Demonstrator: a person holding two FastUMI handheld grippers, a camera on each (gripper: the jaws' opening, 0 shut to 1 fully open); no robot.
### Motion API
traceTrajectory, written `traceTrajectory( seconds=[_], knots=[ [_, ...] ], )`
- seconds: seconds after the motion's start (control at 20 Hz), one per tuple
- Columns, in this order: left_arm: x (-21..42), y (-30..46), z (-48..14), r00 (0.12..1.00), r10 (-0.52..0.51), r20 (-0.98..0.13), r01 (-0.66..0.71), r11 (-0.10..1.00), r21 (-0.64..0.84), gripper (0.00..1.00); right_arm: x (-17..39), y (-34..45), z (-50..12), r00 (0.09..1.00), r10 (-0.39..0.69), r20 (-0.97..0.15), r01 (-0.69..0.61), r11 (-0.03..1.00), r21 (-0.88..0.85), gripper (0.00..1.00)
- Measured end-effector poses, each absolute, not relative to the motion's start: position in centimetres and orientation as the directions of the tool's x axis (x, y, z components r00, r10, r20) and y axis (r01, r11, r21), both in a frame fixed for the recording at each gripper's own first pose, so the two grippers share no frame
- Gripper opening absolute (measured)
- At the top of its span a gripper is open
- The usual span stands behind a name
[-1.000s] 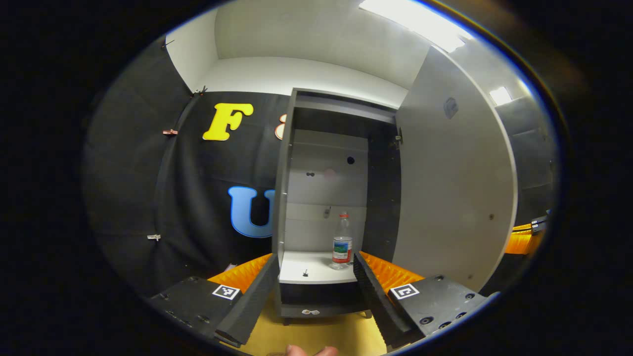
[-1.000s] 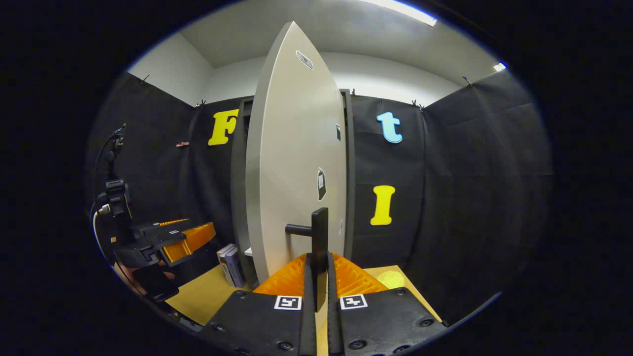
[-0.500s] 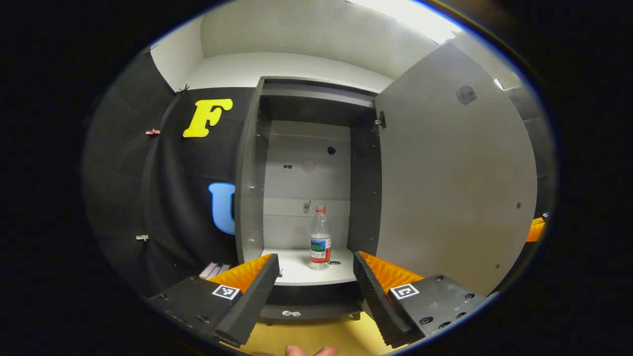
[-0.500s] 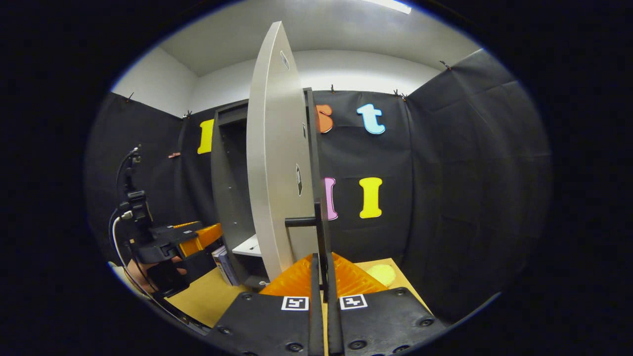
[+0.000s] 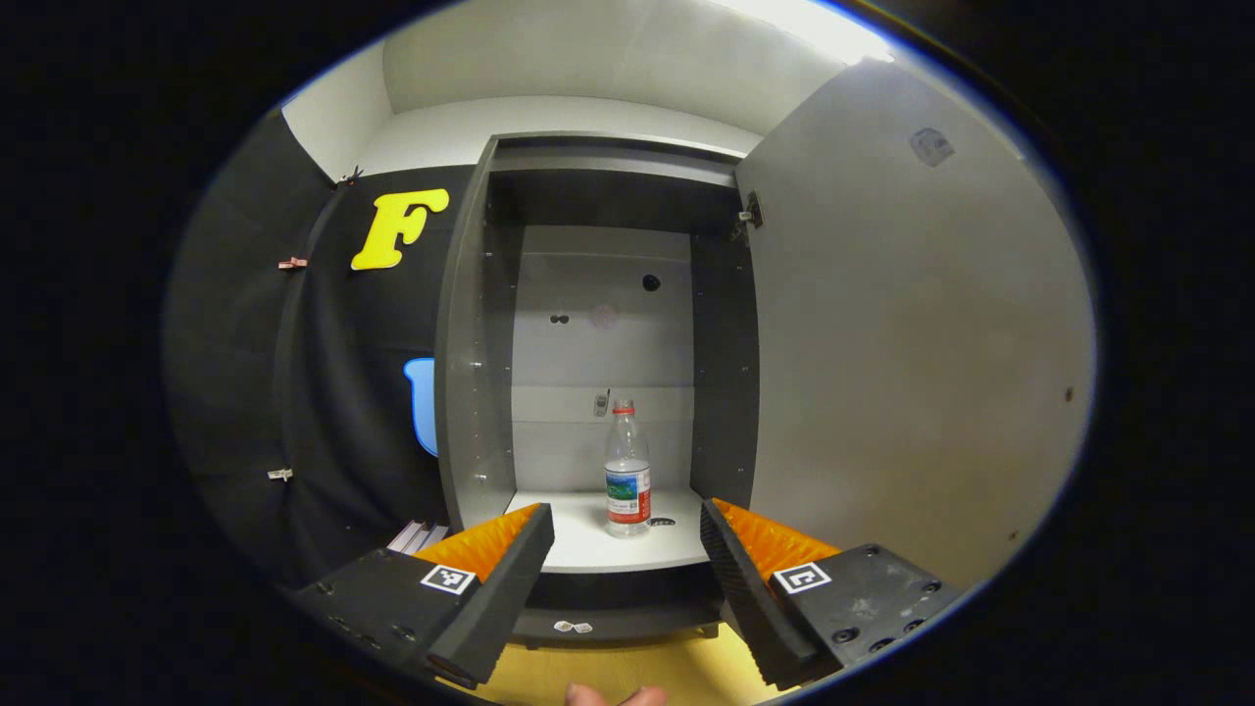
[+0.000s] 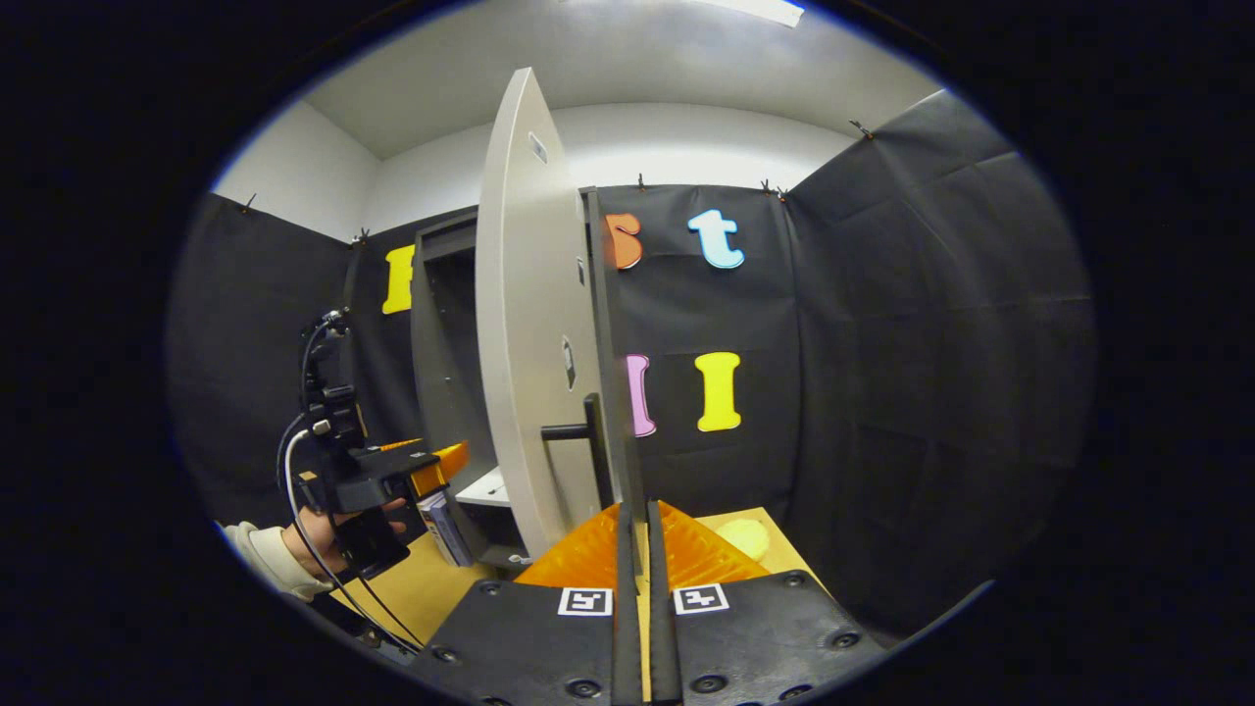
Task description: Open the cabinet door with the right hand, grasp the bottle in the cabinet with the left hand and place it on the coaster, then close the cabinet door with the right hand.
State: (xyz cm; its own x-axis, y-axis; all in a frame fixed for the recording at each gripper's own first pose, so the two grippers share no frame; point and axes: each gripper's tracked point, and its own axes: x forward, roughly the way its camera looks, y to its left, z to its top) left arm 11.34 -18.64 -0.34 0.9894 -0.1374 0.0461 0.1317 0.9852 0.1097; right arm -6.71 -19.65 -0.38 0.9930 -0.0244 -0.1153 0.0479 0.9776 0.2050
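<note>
The grey cabinet (image 5: 471, 373) stands open, its door (image 5: 912, 343) swung wide to the right. A clear bottle (image 5: 627, 471) with a red cap and a coloured label stands upright on the white shelf (image 5: 588, 544). My left gripper (image 5: 625, 529) is open, in front of the shelf and short of the bottle, which lines up with the gap. In the right gripper view the door (image 6: 525, 343) is nearly edge-on. Its dark handle (image 6: 591, 441) sits up and left of my right gripper (image 6: 635, 510), whose fingers are together. The yellow coaster (image 6: 745, 537) lies on the table to the right.
Books (image 6: 441, 525) stand beside the cabinet's left foot on the yellow wooden table (image 6: 412, 588). The left gripper (image 6: 431, 466), held by a sleeved hand (image 6: 314, 549) with cables, faces the cabinet opening. Black cloth walls close in behind and to the right.
The door has swung wider open. The handle has slipped out from between my right fingers and sits farther off. My left gripper has moved in front of the opening and centred on the bottle.
</note>
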Motion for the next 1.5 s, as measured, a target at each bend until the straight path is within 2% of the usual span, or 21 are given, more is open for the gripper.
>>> traceTrajectory(
  seconds=[0.1,0.2,0.3,0.45,0.6,0.75,0.8,1.15,1.35,1.4,1.45,1.5],
  knots=[
    [13.2,-19.3,-0.4,0.988,-0.149,0.052,0.142,0.983,0.12,0.94,-7.3,-21.1,-0.6,0.99,-0.07,-0.119,0.094,0.975,0.203,0.07],
    [15.3,-20.2,-0.5,0.985,-0.167,0.052,0.16,0.98,0.118,0.94,-7.4,-22.3,-0.6,0.988,-0.106,-0.11,0.127,0.971,0.204,0.31],
    [17.6,-21.0,-0.9,0.981,-0.188,0.043,0.181,0.976,0.124,0.94,-7.5,-23.1,-0.9,0.985,-0.138,-0.106,0.155,0.972,0.178,0.5],
    [21.1,-21.9,-2.1,0.98,-0.198,0.031,0.193,0.974,0.118,0.94,-7.8,-24.8,-1.4,0.979,-0.181,-0.098,0.193,0.971,0.142,0.98],
    [24.8,-22.2,-3.6,0.984,-0.18,0.008,0.178,0.978,0.108,0.95,-7.4,-25.9,-2.3,0.973,-0.209,-0.098,0.221,0.965,0.141,0.97],
    [27.8,-22.0,-4.9,0.99,-0.144,-0.001,0.144,0.987,0.066,0.94,-6.3,-27.2,-3.3,0.973,-0.197,-0.12,0.215,0.964,0.156,1.0],
    [28.7,-22.1,-5.3,0.991,-0.132,-0.01,0.133,0.99,0.057,0.95,-5.9,-27.7,-3.6,0.973,-0.195,-0.124,0.214,0.963,0.163,0.97],
    [35.3,-20.5,-7.8,0.999,-0.026,-0.032,0.028,0.998,0.048,0.95,-3.2,-30.4,-5.1,0.975,-0.179,-0.13,0.202,0.959,0.201,0.97],
    [37.4,-20.6,-8.2,0.999,-0.046,-0.026,0.047,0.999,0.014,0.95,-2.4,-31.4,-5.7,0.974,-0.186,-0.128,0.21,0.956,0.206,0.97],
    [37.7,-20.5,-8.1,0.999,-0.039,-0.022,0.039,0.999,0.011,0.92,-2.2,-31.6,-5.6,0.974,-0.192,-0.121,0.214,0.955,0.204,0.97],
    [37.5,-20.5,-7.9,0.999,-0.047,-0.027,0.048,0.999,0.015,0.78,-2.2,-31.6,-5.5,0.975,-0.194,-0.112,0.214,0.955,0.207,0.97],
    [37.2,-20.5,-7.8,0.998,-0.051,-0.027,0.052,0.998,0.022,0.78,-2.1,-31.5,-5.3,0.975,-0.196,-0.104,0.214,0.953,0.216,1.0]
  ],
)
